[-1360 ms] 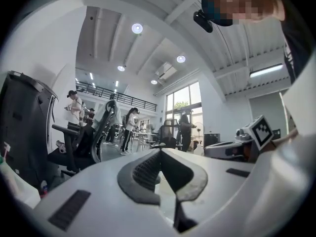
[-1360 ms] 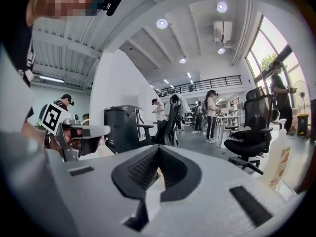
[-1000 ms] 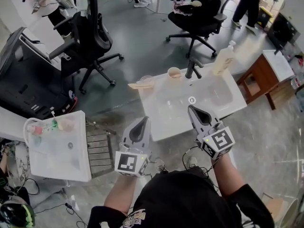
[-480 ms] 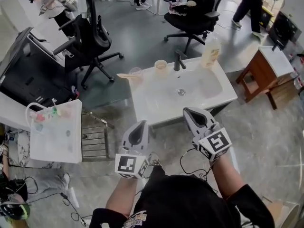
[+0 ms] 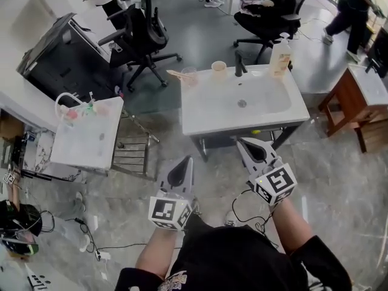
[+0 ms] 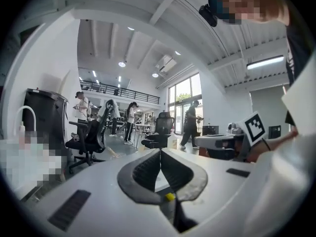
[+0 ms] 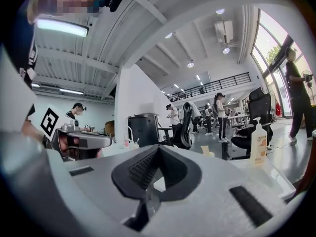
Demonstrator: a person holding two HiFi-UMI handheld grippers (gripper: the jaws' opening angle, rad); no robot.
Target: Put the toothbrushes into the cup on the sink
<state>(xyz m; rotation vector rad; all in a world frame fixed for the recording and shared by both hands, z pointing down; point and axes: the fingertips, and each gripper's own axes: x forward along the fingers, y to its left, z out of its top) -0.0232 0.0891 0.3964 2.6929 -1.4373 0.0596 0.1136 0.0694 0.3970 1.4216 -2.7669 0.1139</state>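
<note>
The left gripper (image 5: 187, 161) and right gripper (image 5: 244, 143) are both closed on nothing and held level, well short of the sink (image 5: 203, 119), likely because nothing is within reach yet. The toothbrushes (image 5: 174, 74) seem to lie at its far left corner, near the cup (image 5: 219, 69).

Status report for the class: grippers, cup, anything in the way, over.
Left gripper, right gripper: jaws shut, empty, short of the sink. Cup upright at sink's back rim, beside faucet. Nothing blocking the approach.
</note>
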